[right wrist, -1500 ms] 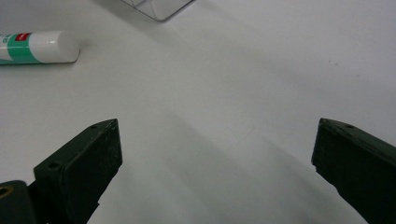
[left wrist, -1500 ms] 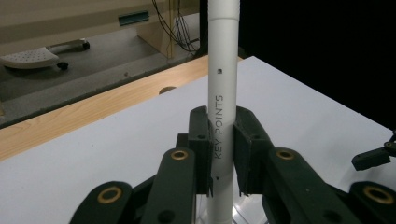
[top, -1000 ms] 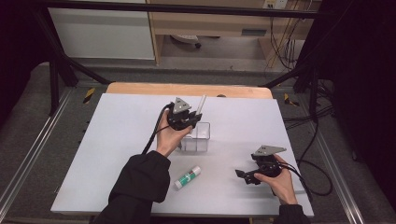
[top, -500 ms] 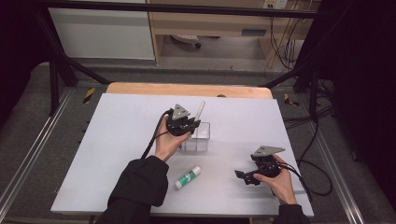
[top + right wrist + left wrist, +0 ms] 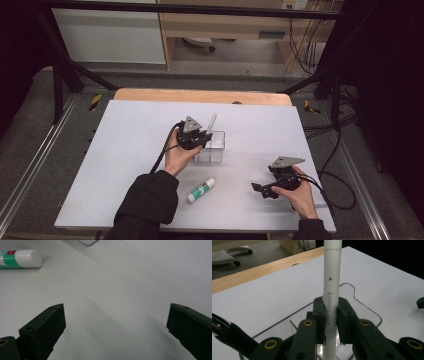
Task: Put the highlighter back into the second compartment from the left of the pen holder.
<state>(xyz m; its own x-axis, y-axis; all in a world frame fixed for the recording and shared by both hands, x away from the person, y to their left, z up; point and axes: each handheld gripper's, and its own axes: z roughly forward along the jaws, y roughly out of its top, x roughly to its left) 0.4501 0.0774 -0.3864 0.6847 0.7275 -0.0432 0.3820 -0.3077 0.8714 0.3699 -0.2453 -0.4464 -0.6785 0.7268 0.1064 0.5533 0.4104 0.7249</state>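
My left gripper (image 5: 329,322) clenched on white pen (image 5: 332,290); left gripper view shows print "KEY POINTS" on barrel, pen's lower end inside clear box (image 5: 362,305). High view: pen (image 5: 211,123) tilted, sticking up over box (image 5: 215,147), left gripper (image 5: 192,136) just above box rim. My right gripper (image 5: 115,322) released, jaws wide apart over bare white table (image 5: 125,277), glue stick (image 5: 21,258) lying beyond. Versus earlier frame: left gripper and pen sit lower, closer to box; right gripper (image 5: 260,189) unmoved.

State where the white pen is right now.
The white pen stands upright, clamped by the left gripper over the clear box at mid-table in the high view.
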